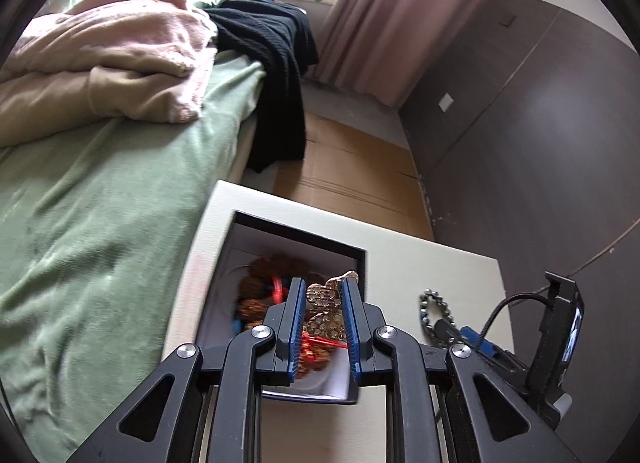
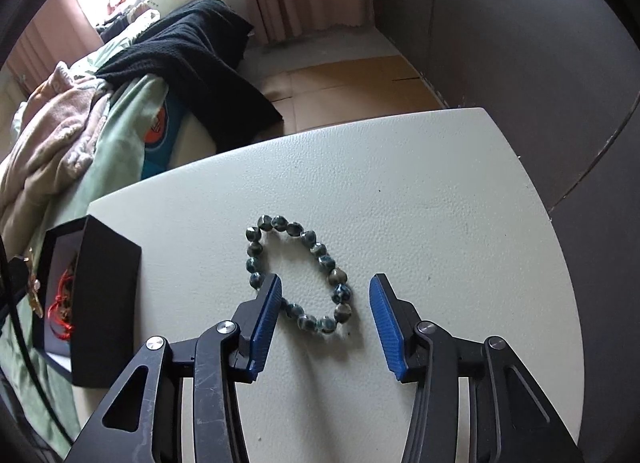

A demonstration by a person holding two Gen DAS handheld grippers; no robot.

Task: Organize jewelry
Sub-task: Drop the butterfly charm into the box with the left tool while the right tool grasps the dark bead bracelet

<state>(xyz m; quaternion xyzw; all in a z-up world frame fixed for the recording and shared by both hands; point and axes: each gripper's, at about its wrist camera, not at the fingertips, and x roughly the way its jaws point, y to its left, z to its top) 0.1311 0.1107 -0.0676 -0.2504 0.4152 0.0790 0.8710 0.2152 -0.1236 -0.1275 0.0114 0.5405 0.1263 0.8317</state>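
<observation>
left hand-held gripper (image 1: 323,305) pinching gold filigree piece (image 1: 326,309) above black box (image 1: 300,237); right hand-held gripper (image 2: 325,291) half-open, straddling bead bracelet (image 2: 298,273) on counter (image 2: 420,191). risk: pads catching only one strand, bracelet dragging away.

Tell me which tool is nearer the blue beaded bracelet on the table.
Right. The right tool straddles the blue beaded bracelet, its fingers either side. The left tool is over the black box, gripping a gold ornament.
</observation>
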